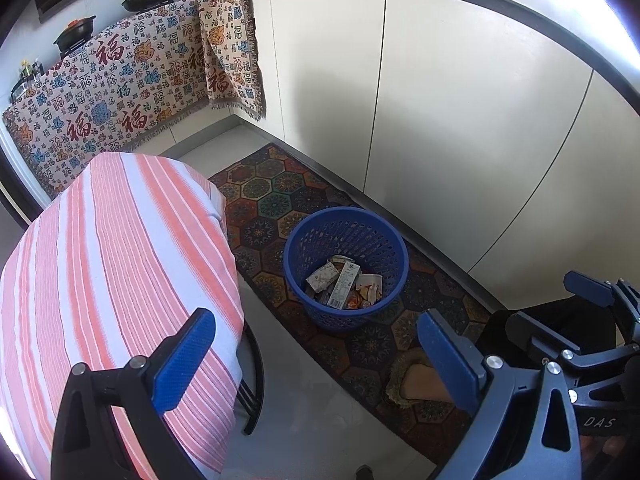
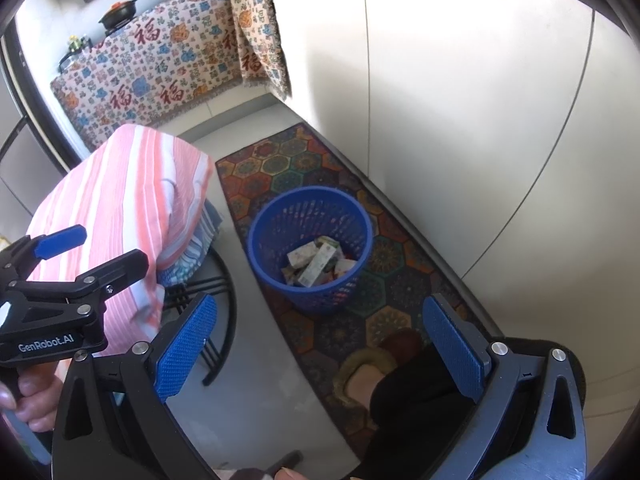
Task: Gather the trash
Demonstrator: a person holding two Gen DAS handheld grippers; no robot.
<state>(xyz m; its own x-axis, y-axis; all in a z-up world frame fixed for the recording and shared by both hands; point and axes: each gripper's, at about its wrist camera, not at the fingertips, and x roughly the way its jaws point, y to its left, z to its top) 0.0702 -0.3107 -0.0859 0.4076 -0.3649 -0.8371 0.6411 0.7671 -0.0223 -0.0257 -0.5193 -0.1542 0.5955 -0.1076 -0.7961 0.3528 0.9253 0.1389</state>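
A blue perforated trash basket (image 1: 382, 240) (image 2: 272, 216) stands on a patterned rug. Inside lie several crumpled cartons and wrappers (image 1: 344, 282) (image 2: 316, 262). My left gripper (image 1: 316, 354) hangs open above the floor, near side of the basket, with nothing between its blue pads. The right gripper (image 2: 320, 346) is likewise open and empty, held high over the rug's near end. In the left wrist view the right gripper (image 1: 592, 304) shows at the right edge. The left gripper (image 2: 60, 256) appears at the left of the right wrist view, held by a hand.
A round table under a pink striped cloth (image 1: 112, 272) (image 2: 132, 200) stands left of the basket on black metal legs. White cabinet doors (image 1: 460, 120) run along the right. A patterned cloth (image 1: 120, 80) drapes the far counter with pans. A slippered foot (image 2: 368, 376) rests on the rug (image 1: 280, 196).
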